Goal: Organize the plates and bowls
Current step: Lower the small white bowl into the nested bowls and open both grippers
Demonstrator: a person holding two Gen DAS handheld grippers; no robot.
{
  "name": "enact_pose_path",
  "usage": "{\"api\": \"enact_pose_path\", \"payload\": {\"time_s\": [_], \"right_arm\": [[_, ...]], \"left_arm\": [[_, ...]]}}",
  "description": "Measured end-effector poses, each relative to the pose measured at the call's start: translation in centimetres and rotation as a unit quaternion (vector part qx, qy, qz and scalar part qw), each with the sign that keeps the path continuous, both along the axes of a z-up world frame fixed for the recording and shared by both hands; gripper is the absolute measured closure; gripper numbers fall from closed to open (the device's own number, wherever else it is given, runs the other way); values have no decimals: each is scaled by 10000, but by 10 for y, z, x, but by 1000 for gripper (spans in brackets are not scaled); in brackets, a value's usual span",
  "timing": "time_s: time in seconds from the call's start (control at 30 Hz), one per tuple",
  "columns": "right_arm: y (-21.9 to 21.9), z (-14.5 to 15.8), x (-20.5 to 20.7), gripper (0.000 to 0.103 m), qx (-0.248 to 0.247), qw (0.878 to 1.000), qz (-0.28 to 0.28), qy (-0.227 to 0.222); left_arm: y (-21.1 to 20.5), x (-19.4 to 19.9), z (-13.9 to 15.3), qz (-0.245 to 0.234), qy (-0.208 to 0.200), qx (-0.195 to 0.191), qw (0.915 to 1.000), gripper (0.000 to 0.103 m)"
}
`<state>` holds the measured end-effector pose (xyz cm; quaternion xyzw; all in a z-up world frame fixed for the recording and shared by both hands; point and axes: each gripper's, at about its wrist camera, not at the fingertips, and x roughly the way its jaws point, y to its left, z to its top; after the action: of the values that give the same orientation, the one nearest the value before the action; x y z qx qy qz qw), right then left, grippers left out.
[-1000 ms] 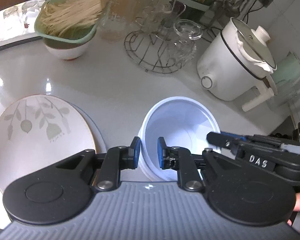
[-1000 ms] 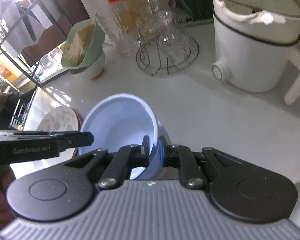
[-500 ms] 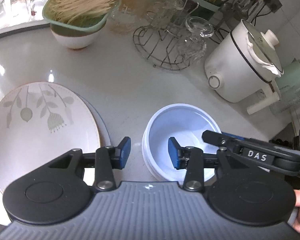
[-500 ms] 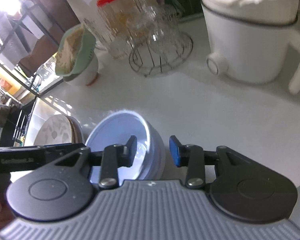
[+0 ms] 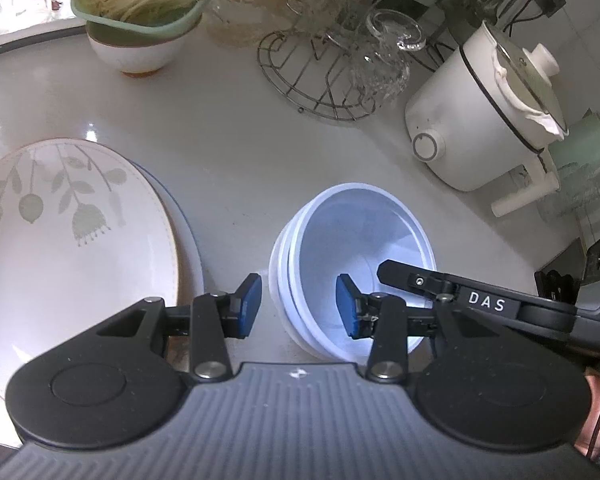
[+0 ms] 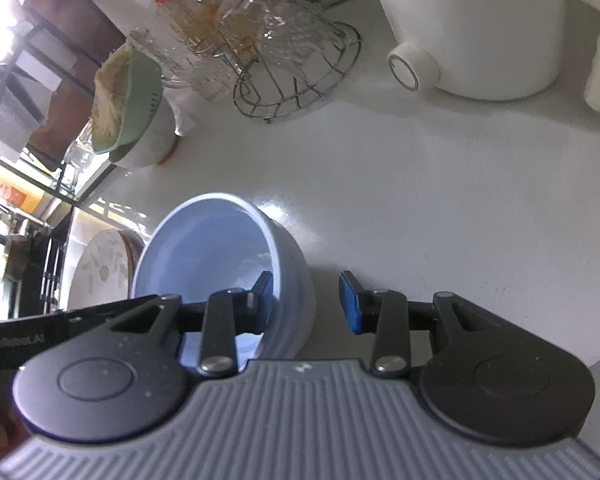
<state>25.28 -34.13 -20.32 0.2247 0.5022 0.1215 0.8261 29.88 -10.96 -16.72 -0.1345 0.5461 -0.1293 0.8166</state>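
Note:
A stack of pale blue-white bowls stands on the white counter; it also shows in the right wrist view. My left gripper is open, its jaws astride the stack's near-left rim without gripping. My right gripper is open, astride the stack's right rim; its finger reaches across in the left wrist view. A leaf-patterned plate lies on another plate at the left, also in the right wrist view.
A white bowl with a green noodle-filled strainer stands at the back left. A wire rack of glasses and a white electric pot stand behind. A mint appliance is at the right.
Both grippers have opened and let go of the bowl rim. The bowl has settled onto the stack on the counter, and both grippers have drawn back slightly.

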Motion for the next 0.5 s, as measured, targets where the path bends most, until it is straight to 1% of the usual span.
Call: {"api": "enact_pose_path", "payload": {"time_s": [0.2, 0.43, 0.47, 0.5], "right_arm": [[-3, -11, 2, 63, 194, 9996, -38, 203], [-8, -15, 1, 65, 390, 9989, -87, 226], [-7, -15, 1, 66, 376, 9990, -66, 213], [-6, -15, 1, 70, 372, 9991, -23, 199]], "left_arm": [[-5, 0, -8, -53, 107, -29, 9999, 57], [-8, 3, -15, -83, 197, 13, 9998, 57], [-8, 3, -17, -85, 212, 16, 9997, 57], [-9, 4, -18, -90, 221, 14, 9997, 57]]}}
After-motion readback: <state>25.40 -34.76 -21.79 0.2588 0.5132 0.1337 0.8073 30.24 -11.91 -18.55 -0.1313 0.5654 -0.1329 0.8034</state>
